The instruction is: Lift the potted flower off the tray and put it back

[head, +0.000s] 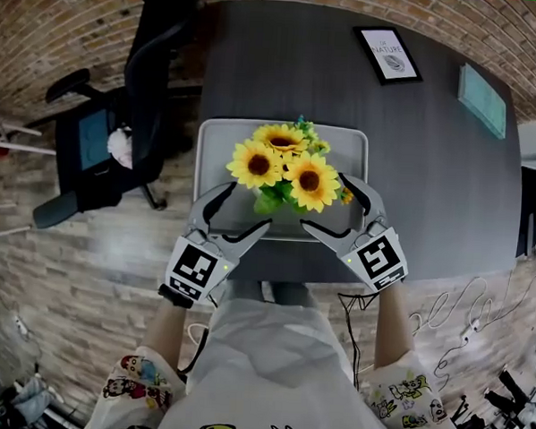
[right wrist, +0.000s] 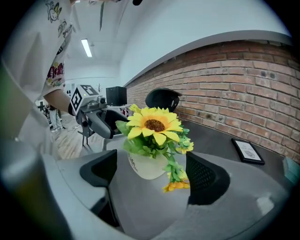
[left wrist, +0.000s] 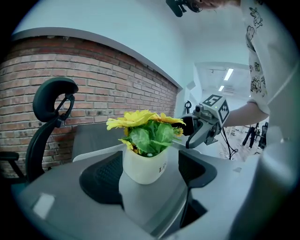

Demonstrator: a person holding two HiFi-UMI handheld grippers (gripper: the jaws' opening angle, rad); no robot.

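Observation:
The potted flower point(head: 286, 168), yellow sunflowers in a white pot, stands on the grey tray point(head: 211, 136) on the dark table. My left gripper point(head: 244, 210) reaches in from the near left and my right gripper point(head: 325, 203) from the near right, both open wide. In the left gripper view the white pot point(left wrist: 145, 166) sits between the jaws with a gap on each side of it. The right gripper view shows the same pot point(right wrist: 146, 166) between that gripper's dark pads point(right wrist: 206, 178), untouched. Each gripper sees the other beyond the flowers.
A framed picture point(head: 387, 54) and a pale green pad point(head: 483, 99) lie on the far part of the table point(head: 430, 191). A black office chair point(head: 111, 129) stands to the left of it. Cables point(head: 451, 308) trail over the floor at the right.

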